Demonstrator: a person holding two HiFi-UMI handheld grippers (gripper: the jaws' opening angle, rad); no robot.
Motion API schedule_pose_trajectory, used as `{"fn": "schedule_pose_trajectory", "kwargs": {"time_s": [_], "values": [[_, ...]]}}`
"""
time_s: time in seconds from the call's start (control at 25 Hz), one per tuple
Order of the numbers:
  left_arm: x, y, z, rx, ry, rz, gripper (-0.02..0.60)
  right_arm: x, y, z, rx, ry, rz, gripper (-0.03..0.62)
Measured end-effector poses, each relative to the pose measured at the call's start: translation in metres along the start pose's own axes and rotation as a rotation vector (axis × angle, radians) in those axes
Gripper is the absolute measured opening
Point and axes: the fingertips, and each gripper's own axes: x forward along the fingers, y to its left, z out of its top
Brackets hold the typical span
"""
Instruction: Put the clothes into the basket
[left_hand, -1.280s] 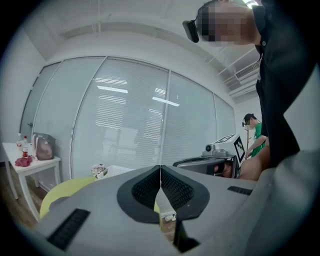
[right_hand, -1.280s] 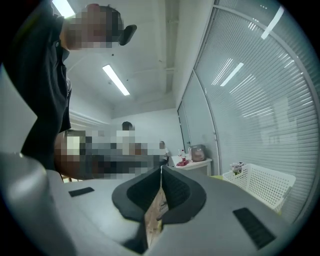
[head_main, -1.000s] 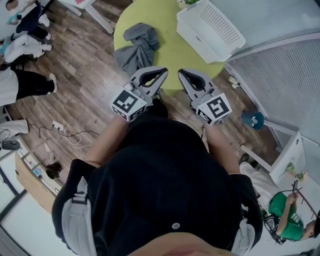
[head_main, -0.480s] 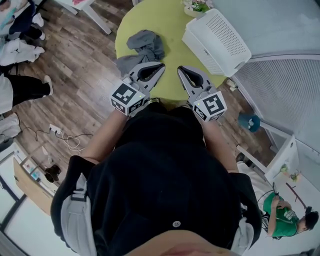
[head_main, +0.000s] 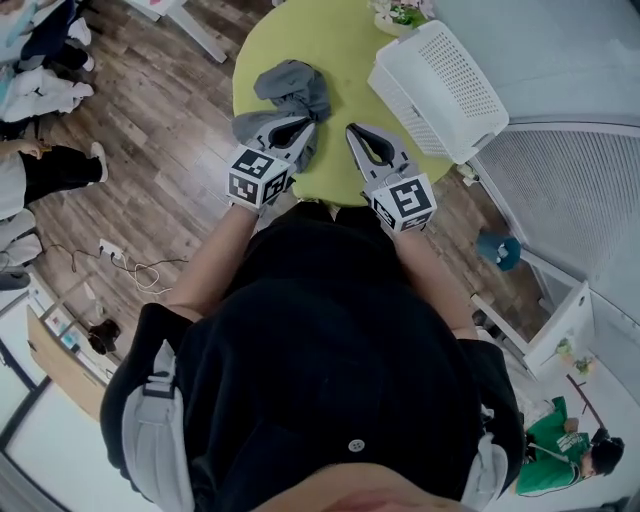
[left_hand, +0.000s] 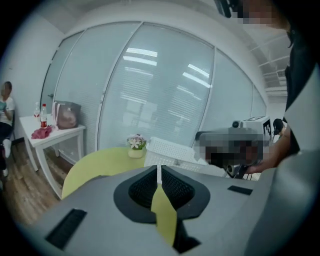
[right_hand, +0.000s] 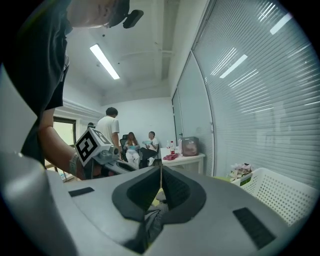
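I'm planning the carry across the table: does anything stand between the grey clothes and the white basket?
Nothing visible does. The stretch of green table between the grey clothes and the white basket is bare; the small flower pot sits by the basket's far corner, off that line.

A round green table stands on a wood floor. At its far edge sits a small pot of flowers. Beyond the table, by the glass wall with blinds, a white side table carries bottles, a pink bag and a red cloth. Left of the table a power strip lies on the floor. Further off, people sit and one stands.
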Motion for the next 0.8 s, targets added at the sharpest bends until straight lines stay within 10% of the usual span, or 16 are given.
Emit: {"fn": "schedule_pose_trajectory", "kwargs": {"time_s": [0.8], "values": [[0.088, 0.127, -0.147, -0.184, 0.532, 0.359, 0.375, -0.007, -0.034, -0.043, 0.097, 0.029, -0.081, 0.026]]}}
